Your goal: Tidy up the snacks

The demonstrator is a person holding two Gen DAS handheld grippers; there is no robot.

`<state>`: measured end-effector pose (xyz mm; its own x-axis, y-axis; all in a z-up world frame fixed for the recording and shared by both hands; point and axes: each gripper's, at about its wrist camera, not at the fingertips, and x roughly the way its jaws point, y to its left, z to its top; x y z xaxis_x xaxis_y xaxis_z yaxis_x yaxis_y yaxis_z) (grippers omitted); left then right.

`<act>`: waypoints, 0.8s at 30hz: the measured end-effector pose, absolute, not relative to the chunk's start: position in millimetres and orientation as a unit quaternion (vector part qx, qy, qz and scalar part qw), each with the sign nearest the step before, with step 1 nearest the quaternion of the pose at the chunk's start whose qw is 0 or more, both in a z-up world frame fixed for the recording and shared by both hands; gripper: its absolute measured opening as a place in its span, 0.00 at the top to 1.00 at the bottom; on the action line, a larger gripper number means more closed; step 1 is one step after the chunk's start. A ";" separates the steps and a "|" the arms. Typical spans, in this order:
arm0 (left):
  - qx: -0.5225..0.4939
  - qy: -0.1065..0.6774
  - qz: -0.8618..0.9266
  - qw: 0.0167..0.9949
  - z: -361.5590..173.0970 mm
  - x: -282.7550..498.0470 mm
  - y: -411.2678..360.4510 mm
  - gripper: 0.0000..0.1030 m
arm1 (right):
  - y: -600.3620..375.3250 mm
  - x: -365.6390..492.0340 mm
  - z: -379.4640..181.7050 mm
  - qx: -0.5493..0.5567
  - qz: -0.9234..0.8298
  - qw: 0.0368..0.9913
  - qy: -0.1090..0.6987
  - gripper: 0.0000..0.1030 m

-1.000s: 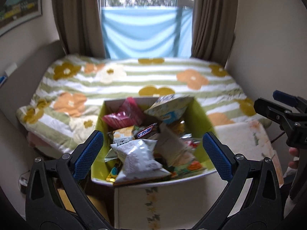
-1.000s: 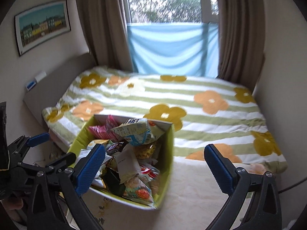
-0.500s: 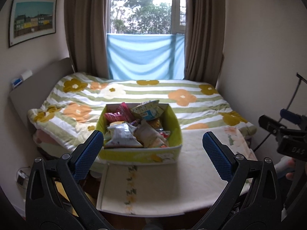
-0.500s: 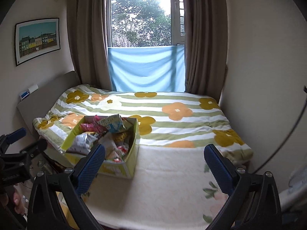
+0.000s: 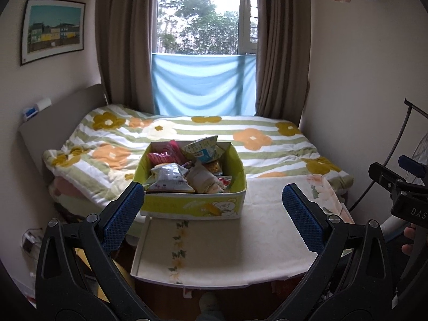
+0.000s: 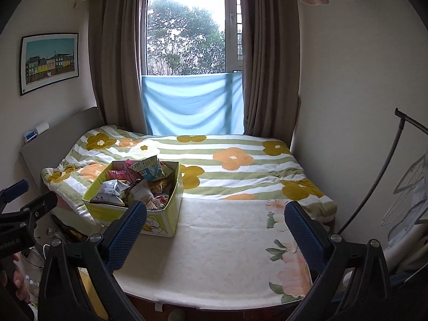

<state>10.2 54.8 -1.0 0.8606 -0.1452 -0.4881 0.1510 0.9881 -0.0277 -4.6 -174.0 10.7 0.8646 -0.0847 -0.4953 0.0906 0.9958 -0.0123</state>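
Left wrist view shows my left gripper (image 5: 212, 211) with its jaws wide apart and holding nothing. One second ago the box (image 5: 192, 204) filled the middle of this frame; now it sits smaller, in the centre, so I have pulled back from it. The snacks (image 5: 184, 168) lie piled inside it, on the cloth-covered table (image 5: 240, 243) at the foot of the bed (image 5: 251, 139). In the right wrist view my right gripper (image 6: 215, 231) is also spread and empty, and the box is in the left middle. No snack lies on the cloth, so I judge this fits either a finished gathering or a sorting to come.
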 end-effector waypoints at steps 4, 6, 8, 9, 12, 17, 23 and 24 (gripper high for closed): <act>0.008 0.249 -0.078 0.965 1.0 7.0 52.1 0.00 | -177.1 -10.4 11.6 0.009 -0.048 0.966 0.253 0.01; 0.008 0.246 -0.079 0.966 2.2 5.9 51.0 0.00 | -176.9 -12.6 11.8 0.010 -0.050 0.967 0.251 0.01; 0.009 0.246 -0.079 0.966 2.9 5.8 49.8 0.00 | -175.2 -12.7 12.1 0.011 -0.050 0.967 0.250 0.01; 0.009 0.245 -0.078 0.966 3.2 6.0 49.5 0.00 | -174.8 -12.5 12.2 0.011 -0.051 0.967 0.249 0.01; 0.007 0.246 -0.080 0.966 3.5 7.4 49.5 0.00 | -174.1 -12.8 13.0 0.010 -0.051 0.968 0.246 0.01; 0.007 0.245 -0.083 0.966 3.7 9.9 49.5 0.00 | -174.7 -11.8 11.8 0.009 -0.053 0.968 0.246 0.01; 0.005 0.242 -0.083 0.967 5.1 10.6 50.1 0.00 | -173.0 -10.9 11.4 0.012 -0.056 0.967 0.246 0.01; 0.006 0.242 -0.082 0.967 5.1 10.5 50.1 0.00 | -172.4 -10.9 11.6 0.012 -0.057 0.968 0.246 0.01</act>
